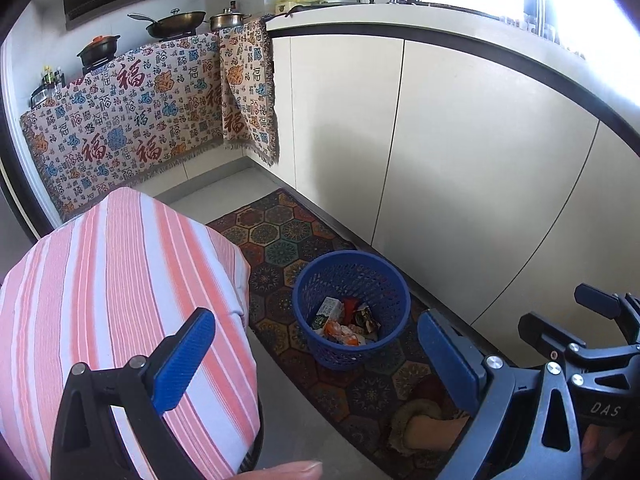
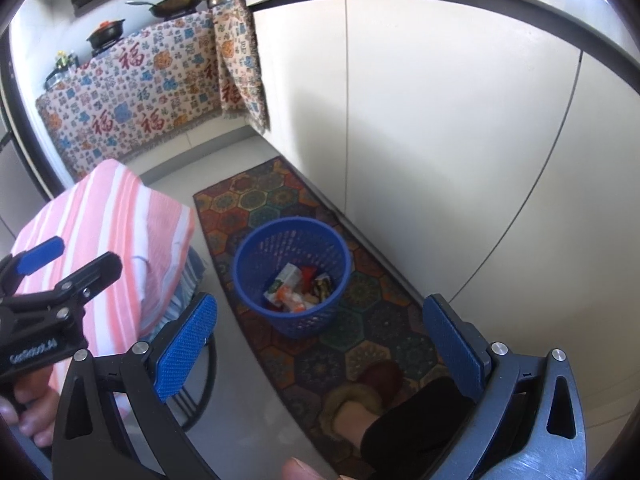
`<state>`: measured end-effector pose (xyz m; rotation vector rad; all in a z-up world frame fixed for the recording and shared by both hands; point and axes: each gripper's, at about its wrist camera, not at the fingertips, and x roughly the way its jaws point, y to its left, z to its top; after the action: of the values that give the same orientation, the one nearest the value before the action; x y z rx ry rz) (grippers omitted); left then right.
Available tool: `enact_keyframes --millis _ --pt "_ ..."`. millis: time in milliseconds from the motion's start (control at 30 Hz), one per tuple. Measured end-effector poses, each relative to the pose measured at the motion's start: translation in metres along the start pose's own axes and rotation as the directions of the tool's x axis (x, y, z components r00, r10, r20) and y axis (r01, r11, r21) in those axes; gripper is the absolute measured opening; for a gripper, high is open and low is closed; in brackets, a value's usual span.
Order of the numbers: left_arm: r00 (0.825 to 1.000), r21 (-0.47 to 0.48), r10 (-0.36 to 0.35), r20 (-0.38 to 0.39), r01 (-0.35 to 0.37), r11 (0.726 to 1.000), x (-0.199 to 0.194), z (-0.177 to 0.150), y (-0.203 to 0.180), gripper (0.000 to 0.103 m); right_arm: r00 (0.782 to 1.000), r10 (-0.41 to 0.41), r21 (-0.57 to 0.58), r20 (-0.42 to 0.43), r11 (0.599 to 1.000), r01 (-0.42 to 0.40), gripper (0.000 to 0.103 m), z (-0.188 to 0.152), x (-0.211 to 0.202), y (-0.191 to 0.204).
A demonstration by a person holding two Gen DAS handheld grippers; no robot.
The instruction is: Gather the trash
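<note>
Both grippers are hanging above the kitchen floor and pointing steeply down toward the bin (image 1: 352,308), a blue mesh basket standing upright on the rug (image 1: 280,236) beside the cabinets (image 1: 440,160).

The left gripper (image 1: 316,364) is showing its jaws wide apart with nothing between the pads. The right gripper (image 2: 320,348) is showing its jaws spread the same way, also empty. Neither tool is touching the bin or the trash.

The trash (image 1: 344,320) is lying inside the bin, at the bottom: a small green-and-white carton, crumpled wrappers and some orange-and-white scraps. No loose litter is showing on the rug or on the grey floor in either view, so the collecting step is judged to be complete or close to it.

The deciding relation is this: the bin is lying ahead of and below both pairs of jaws, with its opening facing up. In the right wrist view the bin (image 2: 292,276) is sitting slightly left of the jaw centreline; in the left wrist view it is sitting almost on the centreline. Which gripper is nearer cannot be told; both are standing well clear above the rim.

A stool covered with a striped cloth (image 1: 120,300) is standing just left of the bin, on the left gripper's side. A slippered foot (image 2: 360,404) is resting on the rug near the right gripper
</note>
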<state>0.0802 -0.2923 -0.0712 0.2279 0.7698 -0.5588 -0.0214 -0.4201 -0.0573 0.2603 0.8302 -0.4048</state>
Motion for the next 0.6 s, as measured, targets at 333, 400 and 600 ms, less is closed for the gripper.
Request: enact_keyframes --millis 333,400,600 --pt "1.000 -0.002 0.019 0.002 -0.019 1.000 -0.001 0.000 0.001 0.103 0.999 0.045 -0.001 -0.008 0.999 -0.045 0.103 -0.004 -0.003 0.007" --pt "1.000 -0.006 0.016 0.004 -0.016 1.000 -0.002 0.000 0.002 0.103 0.999 0.047 -0.004 -0.009 0.999 -0.047 0.103 -0.004 -0.005 0.009" --pt "1.000 -0.007 0.013 0.001 -0.013 1.000 -0.003 0.001 0.004 0.103 0.999 0.042 -0.001 -0.017 0.999 -0.042 0.103 -0.003 -0.007 0.013"
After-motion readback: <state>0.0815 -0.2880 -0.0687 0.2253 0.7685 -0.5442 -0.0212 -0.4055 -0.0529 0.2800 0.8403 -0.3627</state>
